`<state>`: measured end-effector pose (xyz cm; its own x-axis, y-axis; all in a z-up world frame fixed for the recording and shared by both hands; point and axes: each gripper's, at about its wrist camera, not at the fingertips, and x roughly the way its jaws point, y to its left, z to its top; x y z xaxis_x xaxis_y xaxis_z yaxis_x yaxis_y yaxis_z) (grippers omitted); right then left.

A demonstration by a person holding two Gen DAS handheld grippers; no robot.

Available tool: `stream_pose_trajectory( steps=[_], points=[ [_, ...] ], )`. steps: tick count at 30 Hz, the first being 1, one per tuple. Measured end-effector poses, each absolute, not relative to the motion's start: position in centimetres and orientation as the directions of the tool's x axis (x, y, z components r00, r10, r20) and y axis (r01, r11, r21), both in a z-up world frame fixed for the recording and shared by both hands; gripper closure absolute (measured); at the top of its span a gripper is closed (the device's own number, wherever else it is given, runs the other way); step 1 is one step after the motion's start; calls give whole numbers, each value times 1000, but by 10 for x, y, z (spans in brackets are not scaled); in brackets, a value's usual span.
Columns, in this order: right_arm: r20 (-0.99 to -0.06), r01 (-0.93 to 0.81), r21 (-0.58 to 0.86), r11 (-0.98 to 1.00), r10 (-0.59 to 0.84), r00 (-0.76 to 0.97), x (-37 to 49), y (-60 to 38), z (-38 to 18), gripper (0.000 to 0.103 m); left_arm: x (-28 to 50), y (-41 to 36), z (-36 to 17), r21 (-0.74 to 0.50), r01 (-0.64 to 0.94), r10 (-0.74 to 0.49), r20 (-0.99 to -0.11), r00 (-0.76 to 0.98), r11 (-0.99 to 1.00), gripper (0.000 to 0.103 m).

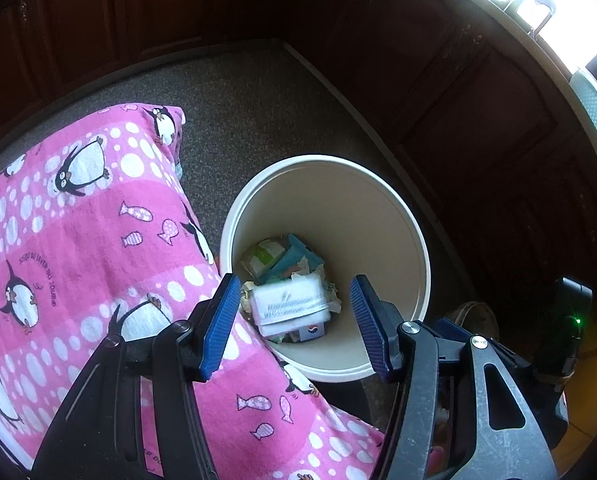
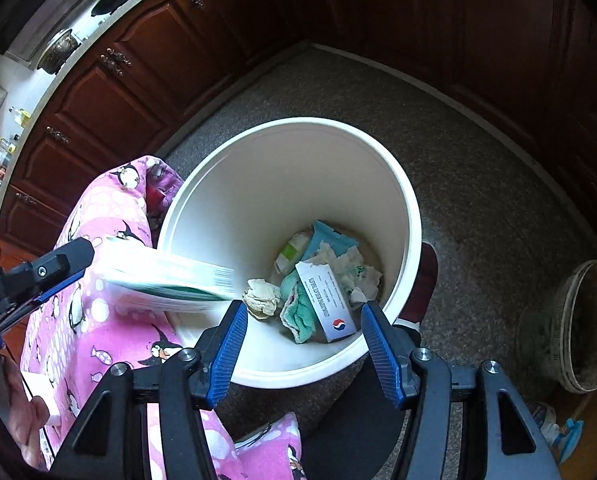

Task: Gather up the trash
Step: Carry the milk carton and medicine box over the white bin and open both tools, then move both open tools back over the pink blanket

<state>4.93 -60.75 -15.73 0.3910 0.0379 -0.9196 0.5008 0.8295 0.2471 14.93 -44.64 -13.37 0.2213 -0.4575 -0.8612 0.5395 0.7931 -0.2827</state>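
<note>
Hovering over the white bin – both jaws open, nothing held – white box blurred above the trash.

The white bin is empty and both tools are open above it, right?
Not quite: the white bin isn't empty. The right wrist view shows trash in the bottom, like a small box and crumpled paper. Both tools, left tool and right tool, are open above it.
</note>
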Motion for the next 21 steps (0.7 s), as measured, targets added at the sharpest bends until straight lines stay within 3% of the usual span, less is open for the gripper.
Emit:
stream_pose_trajectory(
  steps=[17, 21],
  points=[
    [-895, 434, 245, 867, 30, 445, 51, -575, -127, 45, 140, -412, -112, -272, 508, -439, -864, 246, 818, 47],
    [-885, 417, 222, 881, 3, 465, 51, -563, -117, 41, 135, -398, -105, -257, 497, -430, -861, 271, 829, 47]
  ],
)
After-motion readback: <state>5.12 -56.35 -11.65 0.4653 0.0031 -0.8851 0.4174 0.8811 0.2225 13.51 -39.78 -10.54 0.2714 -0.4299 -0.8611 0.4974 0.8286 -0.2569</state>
